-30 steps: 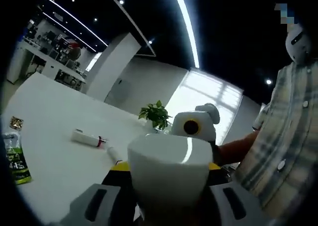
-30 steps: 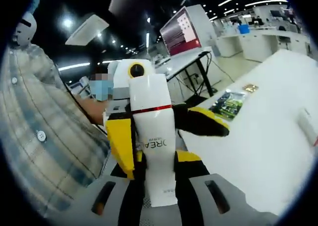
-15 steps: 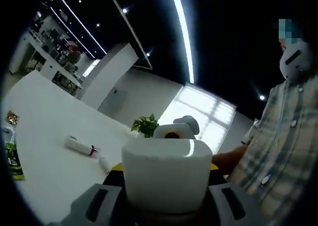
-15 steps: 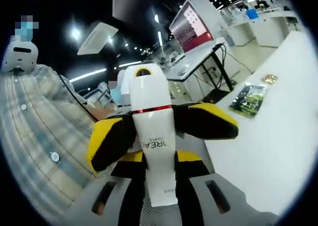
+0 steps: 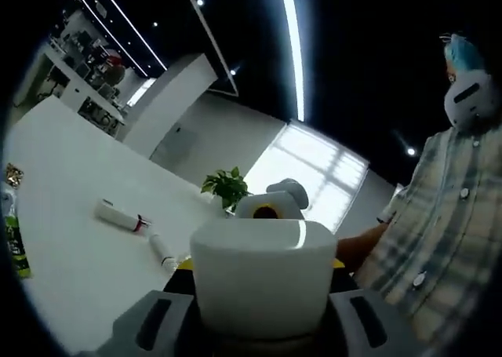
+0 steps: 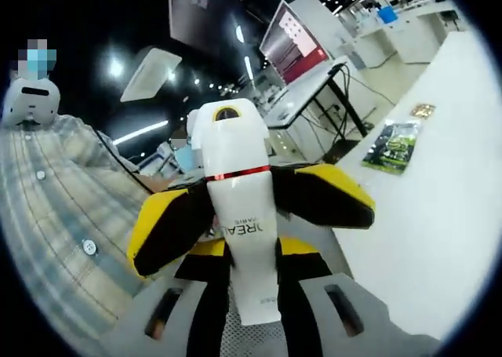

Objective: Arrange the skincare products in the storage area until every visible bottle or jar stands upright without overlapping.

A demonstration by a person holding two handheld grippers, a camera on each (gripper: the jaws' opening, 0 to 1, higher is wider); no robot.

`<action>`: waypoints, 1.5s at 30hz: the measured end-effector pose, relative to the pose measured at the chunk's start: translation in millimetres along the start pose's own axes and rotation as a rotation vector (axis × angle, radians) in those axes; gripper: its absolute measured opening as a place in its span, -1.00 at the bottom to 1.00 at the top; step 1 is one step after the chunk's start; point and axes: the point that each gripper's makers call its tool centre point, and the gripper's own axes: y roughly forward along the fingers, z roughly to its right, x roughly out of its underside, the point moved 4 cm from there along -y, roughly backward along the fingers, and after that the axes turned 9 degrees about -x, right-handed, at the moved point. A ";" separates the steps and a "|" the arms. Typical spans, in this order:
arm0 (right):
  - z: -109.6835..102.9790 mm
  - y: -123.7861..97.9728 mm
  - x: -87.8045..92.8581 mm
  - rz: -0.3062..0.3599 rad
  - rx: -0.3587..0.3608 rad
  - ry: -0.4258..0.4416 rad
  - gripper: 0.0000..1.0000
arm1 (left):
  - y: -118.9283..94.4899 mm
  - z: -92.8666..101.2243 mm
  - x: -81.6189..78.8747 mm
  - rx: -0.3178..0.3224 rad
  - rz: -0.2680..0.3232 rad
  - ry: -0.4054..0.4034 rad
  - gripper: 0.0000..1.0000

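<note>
A white tube (image 6: 239, 231) with a red band is clamped between the closed jaws of the right gripper (image 6: 243, 282), held up off the white worktop (image 6: 439, 216). The left gripper (image 5: 263, 326) grips the same tube by its broad end (image 5: 263, 275). Two more tubes (image 5: 119, 216) lie on their sides on the worktop, beyond them a potted plant (image 5: 226, 187).

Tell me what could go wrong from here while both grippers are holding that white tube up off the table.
1. The white tube is gripped by both the right gripper and the left gripper; if the hands pull apart or twist, it could slip or get squeezed.
2. It is held above the white table, so a drop could knock it over.
3. Two small tubes lie flat there, possibly rolling if bumped.
</note>
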 end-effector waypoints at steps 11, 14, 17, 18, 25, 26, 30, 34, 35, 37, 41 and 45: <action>-0.2 0.6 -3.0 0.084 -0.006 0.073 -0.58 | 0.1 -5.6 -6.5 -0.002 0.047 -0.108 -0.17; 1.1 3.2 -2.3 0.100 -0.005 0.087 -0.58 | -3.6 -8.4 -6.5 -0.008 0.060 -0.139 -0.17; 1.5 4.2 -4.3 0.124 -0.013 0.106 -0.57 | -5.4 -9.8 -9.4 -0.005 0.070 -0.161 -0.17; 2.0 4.2 -5.4 0.134 -0.011 0.111 -0.57 | -5.7 -10.7 -10.2 -0.007 0.076 -0.168 -0.17; 4.2 2.3 -9.6 0.179 -0.011 0.139 -0.56 | -7.2 -15.6 -14.7 -0.015 0.113 -0.220 -0.17; 4.1 2.8 -9.8 0.183 -0.009 0.139 -0.55 | -7.2 -15.9 -14.9 -0.017 0.114 -0.220 -0.17; 5.6 3.5 -8.9 0.201 -0.001 0.136 -0.54 | -7.3 -18.1 -14.4 -0.027 0.113 -0.223 -0.17; 7.2 3.3 -7.8 0.226 -0.005 0.153 -0.53 | -7.1 -19.8 -13.3 -0.034 0.106 -0.231 -0.17; 6.7 3.0 -9.3 0.242 -0.007 0.158 -0.52 | -6.8 -20.1 -13.0 -0.035 0.105 -0.231 -0.17; 5.7 4.1 -8.0 0.246 -0.007 0.149 -0.50 | -7.0 -21.2 -13.3 -0.031 0.105 -0.246 -0.17; 5.9 3.9 -7.5 0.259 -0.001 0.156 -0.45 | -6.3 -22.1 -12.6 -0.039 0.103 -0.256 -0.17; 4.6 4.1 -6.7 0.265 0.002 0.166 -0.44 | -5.8 -20.7 -11.2 -0.036 0.094 -0.260 -0.17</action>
